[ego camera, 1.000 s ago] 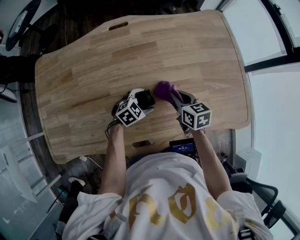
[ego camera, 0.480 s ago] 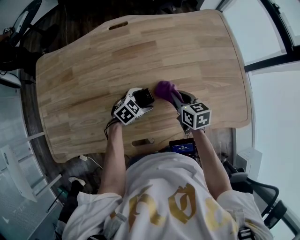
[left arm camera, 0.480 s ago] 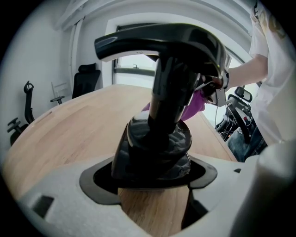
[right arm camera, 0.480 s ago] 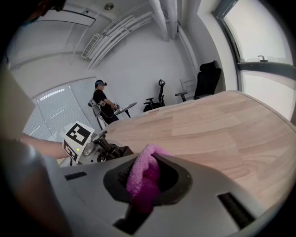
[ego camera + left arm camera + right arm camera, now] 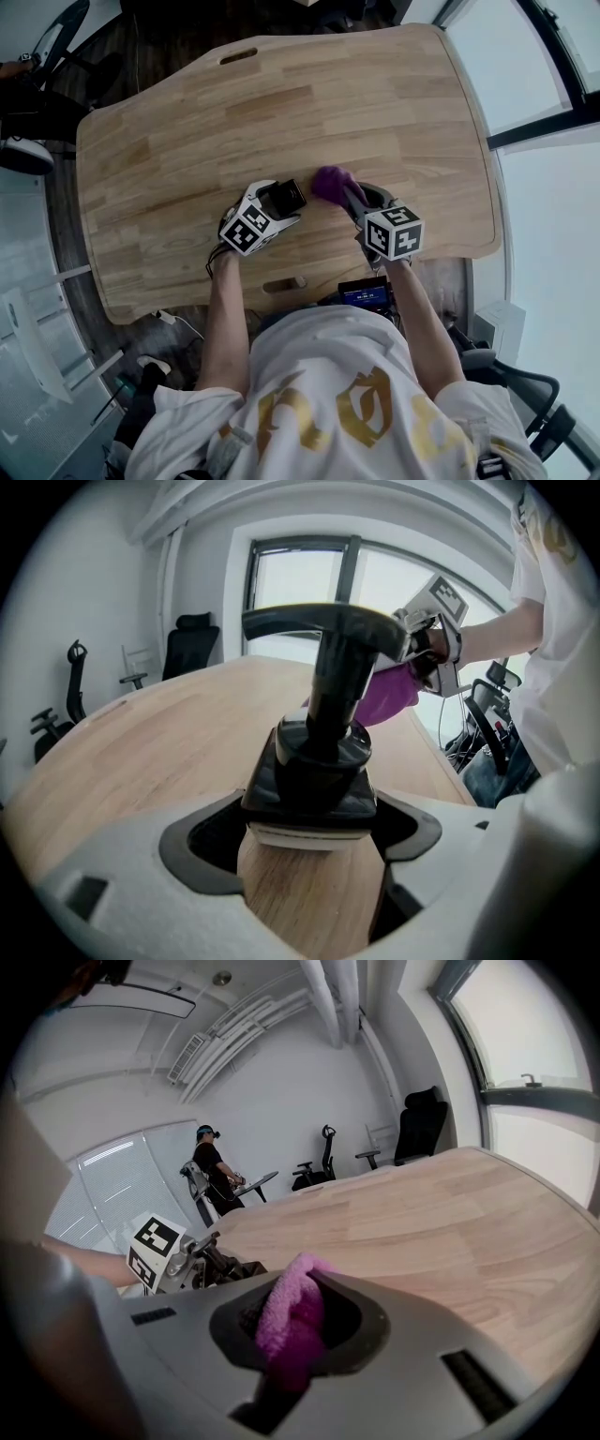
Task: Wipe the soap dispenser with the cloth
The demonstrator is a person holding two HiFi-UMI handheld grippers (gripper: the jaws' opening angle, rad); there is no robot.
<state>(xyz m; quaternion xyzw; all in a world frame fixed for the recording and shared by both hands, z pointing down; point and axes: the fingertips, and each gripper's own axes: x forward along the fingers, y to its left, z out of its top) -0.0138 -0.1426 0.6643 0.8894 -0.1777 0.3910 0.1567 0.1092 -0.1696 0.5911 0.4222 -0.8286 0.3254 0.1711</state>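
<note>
**An office workroom, by its furniture and fittings**

Beyond the jaws of the left gripper point(image 5: 309, 836), a pale wooden desk point(image 5: 159, 738) ran out toward a wall of tall windows point(image 5: 300, 578). A black swivel chair point(image 5: 190, 641) was parked at the desk's far edge. Ahead of the right gripper point(image 5: 295, 1326) and past the desk stood a high-backed office chair point(image 5: 420, 1121). Above those jaws, white pipes point(image 5: 328, 997) and a vent ran bare under the ceiling. Far off to their left, a person point(image 5: 212, 1171) stood at a small table beside a glass partition point(image 5: 108, 1180) hung with blinds. In the head view, the desktop had a cable slot point(image 5: 238, 55) near its far edge, and dark plank flooring point(image 5: 173, 37) lay beyond it.
</note>
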